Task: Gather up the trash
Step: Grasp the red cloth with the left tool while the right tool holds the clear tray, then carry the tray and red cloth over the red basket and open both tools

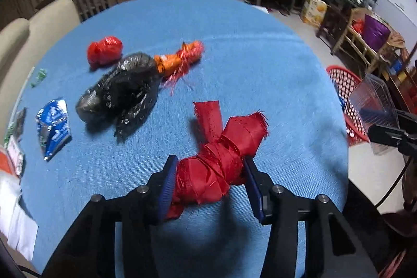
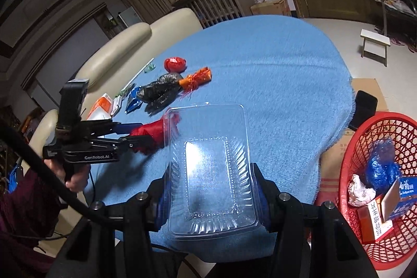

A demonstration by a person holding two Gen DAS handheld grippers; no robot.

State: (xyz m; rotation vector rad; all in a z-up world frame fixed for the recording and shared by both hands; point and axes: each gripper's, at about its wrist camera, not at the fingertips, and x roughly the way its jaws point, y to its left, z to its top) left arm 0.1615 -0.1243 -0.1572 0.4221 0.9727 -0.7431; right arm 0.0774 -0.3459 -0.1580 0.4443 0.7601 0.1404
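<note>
Blue tablecloth (image 1: pixel 260 69) is carrying scattered trash. Left gripper (image 1: pixel 209 171) is clamping a red cloth bundle (image 1: pixel 221 155); right gripper (image 2: pixel 211 186) is gripping a clear plastic clamshell (image 2: pixel 211 168) beside it.

the red basket (image 2: pixel 365 246) is cut off by the frame edge; the print on its boxes (image 2: pixel 378 223) is unreadable.

The ribbon bundle (image 1: pixel 219 168) lies on the surface (image 1: pixel 260 69) between the left gripper's (image 1: pixel 208 184) fingers. Beyond it to the left lie a bag (image 1: pixel 122 90), a wrapper (image 1: pixel 179 60) and a packet (image 1: pixel 53 127). The basket (image 2: pixel 370 189) stands right of the right gripper (image 2: pixel 211 194), below the surface's edge.
</note>
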